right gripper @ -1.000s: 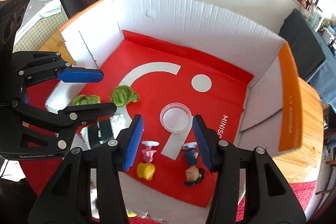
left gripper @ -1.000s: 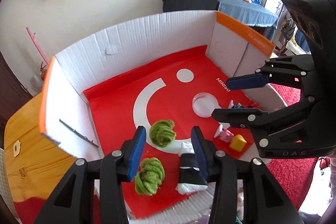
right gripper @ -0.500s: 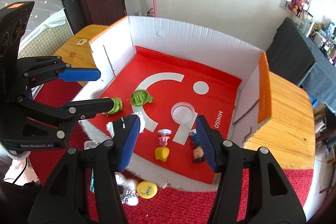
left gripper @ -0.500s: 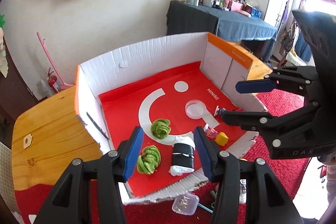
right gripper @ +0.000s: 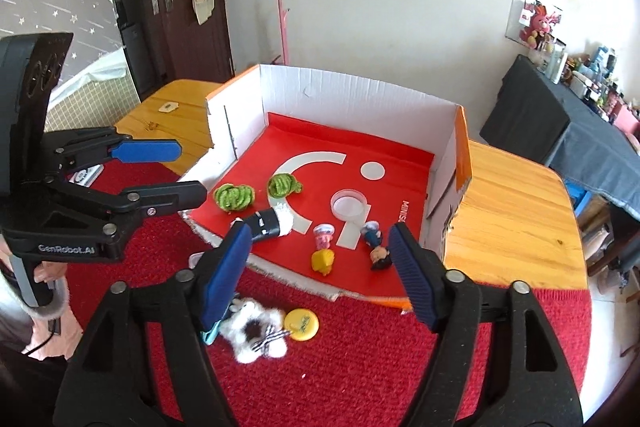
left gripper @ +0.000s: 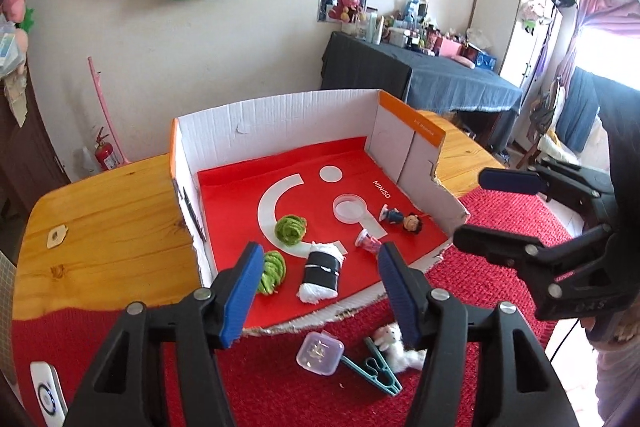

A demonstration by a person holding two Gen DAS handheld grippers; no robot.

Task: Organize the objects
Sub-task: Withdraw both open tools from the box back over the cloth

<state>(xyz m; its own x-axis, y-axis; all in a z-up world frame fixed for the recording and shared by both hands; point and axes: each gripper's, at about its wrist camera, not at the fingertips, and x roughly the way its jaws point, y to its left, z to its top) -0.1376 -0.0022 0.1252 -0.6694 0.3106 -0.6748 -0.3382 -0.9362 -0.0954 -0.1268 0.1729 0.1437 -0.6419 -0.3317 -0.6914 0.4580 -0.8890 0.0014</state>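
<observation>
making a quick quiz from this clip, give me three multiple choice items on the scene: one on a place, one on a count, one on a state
1. Where does the yellow disc lie?
A. inside the box
B. on the red rug in front of the box
C. on the wooden table

2. How many green yarn balls lie in the cardboard box?
A. one
B. two
C. four

3. What state are the left gripper and right gripper in?
A. both open and empty
B. both shut on toys
C. left open, right shut

Answers:
1 B, it rests on the rug beside the white plush.
2 B, one and another sit side by side.
3 A, the fingers stand wide apart with nothing between.
</observation>
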